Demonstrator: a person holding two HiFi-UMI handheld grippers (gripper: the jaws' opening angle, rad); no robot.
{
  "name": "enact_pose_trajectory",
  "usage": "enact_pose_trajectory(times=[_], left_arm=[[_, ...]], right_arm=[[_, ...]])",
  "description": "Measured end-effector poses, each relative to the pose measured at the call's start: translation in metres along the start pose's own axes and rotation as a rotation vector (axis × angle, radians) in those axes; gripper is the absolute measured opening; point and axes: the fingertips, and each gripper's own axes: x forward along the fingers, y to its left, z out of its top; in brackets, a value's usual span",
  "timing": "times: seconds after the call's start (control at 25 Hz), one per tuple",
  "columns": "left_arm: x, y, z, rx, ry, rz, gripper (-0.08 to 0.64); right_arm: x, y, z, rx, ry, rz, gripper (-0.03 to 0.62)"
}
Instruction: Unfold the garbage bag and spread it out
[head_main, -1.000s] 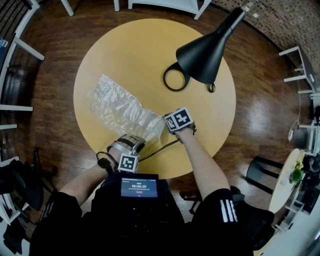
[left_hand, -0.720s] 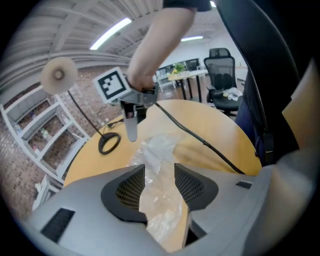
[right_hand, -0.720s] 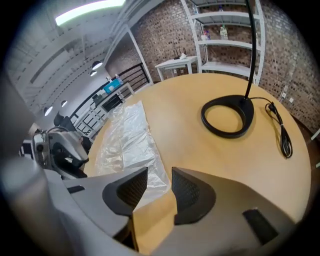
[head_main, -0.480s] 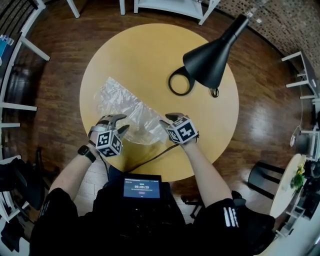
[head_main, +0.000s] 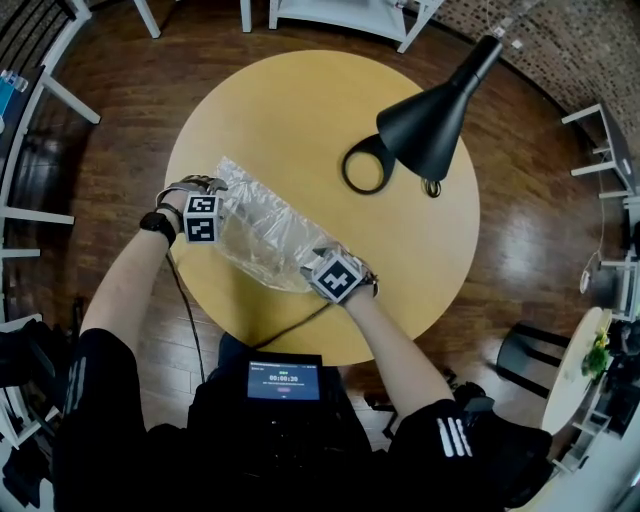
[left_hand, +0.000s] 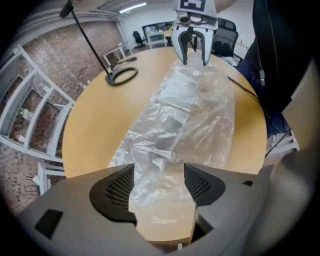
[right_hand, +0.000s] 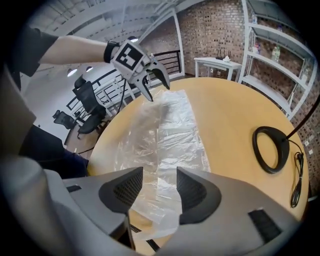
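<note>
- Head view: the garbage bag (head_main: 265, 232) lies crumpled on the table (head_main: 300, 110), with your left gripper (head_main: 205, 185) and right gripper (head_main: 320, 258) at opposite ends.
- Left gripper view: your jaws have just been opening and stand apart, with the bag end loose between them.
- Right gripper view: likewise parted, nothing gripped.

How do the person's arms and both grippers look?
The left gripper and the right gripper are grey with black meshed pads. Each carries a white cube with black square markers and trails a black cable. The person wears black short sleeves with white stripes and a black wristband on the left wrist.
</note>
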Motion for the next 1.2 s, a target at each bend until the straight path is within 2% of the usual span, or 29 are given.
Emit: enact_pose_trajectory(times=[0.12, 0.24, 0.36, 0.44, 0.6, 0.76, 0.92, 1.08, 1.2], left_arm=[[0.018, -0.009, -0.013, 0.011, 0.043, -0.097, 0.333], [0.027, -0.013, -0.022, -0.03, 0.06, -0.144, 0.351], [0.025, -0.014, -0.025, -0.086, 0.055, -0.181, 0.393], [0.025, -0.021, -0.027, -0.108, 0.055, -0.208, 0.413], [0.024, -0.04, -0.02, -0.164, 0.021, -0.245, 0.453], [0.028, -0.044, -0.005, -0.234, -0.023, -0.241, 0.507], [0.036, -0.032, 0.008, -0.313, -0.032, -0.212, 0.597], [0.036, -0.018, 0.012, -0.414, -0.058, -0.203, 0.604], [0.036, -0.018, 0.011, -0.447, -0.056, -0.214, 0.605]], right_arm=[[0.016, 0.002, -0.015, 0.0, 0.064, -0.003, 0.296], [0.035, 0.006, -0.039, 0.022, 0.138, 0.02, 0.383], [0.041, -0.002, -0.052, 0.021, 0.163, 0.015, 0.39], [0.04, -0.012, -0.054, 0.006, 0.157, -0.011, 0.419], [0.036, -0.031, -0.067, -0.064, 0.171, -0.054, 0.439], [0.032, -0.052, -0.078, -0.099, 0.165, -0.075, 0.453], [0.024, -0.074, -0.083, -0.112, 0.158, -0.085, 0.46], [0.022, -0.082, -0.097, -0.108, 0.169, -0.054, 0.46], [0.021, -0.082, -0.1, -0.131, 0.172, -0.051, 0.462]])
